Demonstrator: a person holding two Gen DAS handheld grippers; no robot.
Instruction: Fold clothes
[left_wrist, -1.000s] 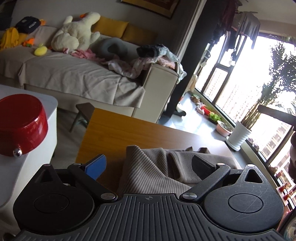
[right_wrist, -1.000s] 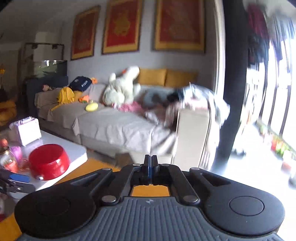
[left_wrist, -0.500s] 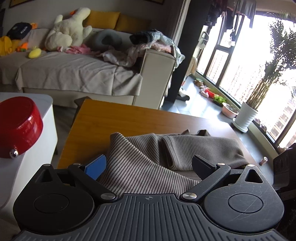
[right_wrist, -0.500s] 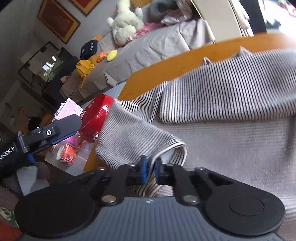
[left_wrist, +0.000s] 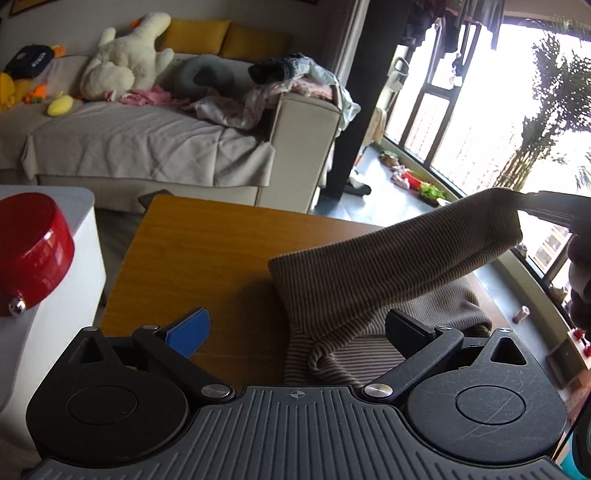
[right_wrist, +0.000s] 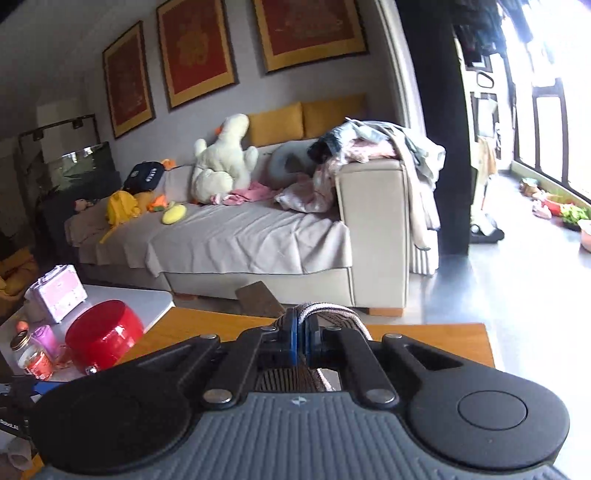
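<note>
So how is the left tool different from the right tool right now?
The left tool is wide open and holds nothing; the right tool is pinched shut on the striped sweater. The left tool sits low over the wooden table, while the right tool has an end of the sweater lifted off it. Both are black with blue pads.

Right gripper (left_wrist: 554, 206) cut off by the left wrist view's edge. Striped garment (right_wrist: 325, 310) mostly hidden behind that gripper's body in its own view. Red pot (left_wrist: 33, 254) cropped at left.
</note>
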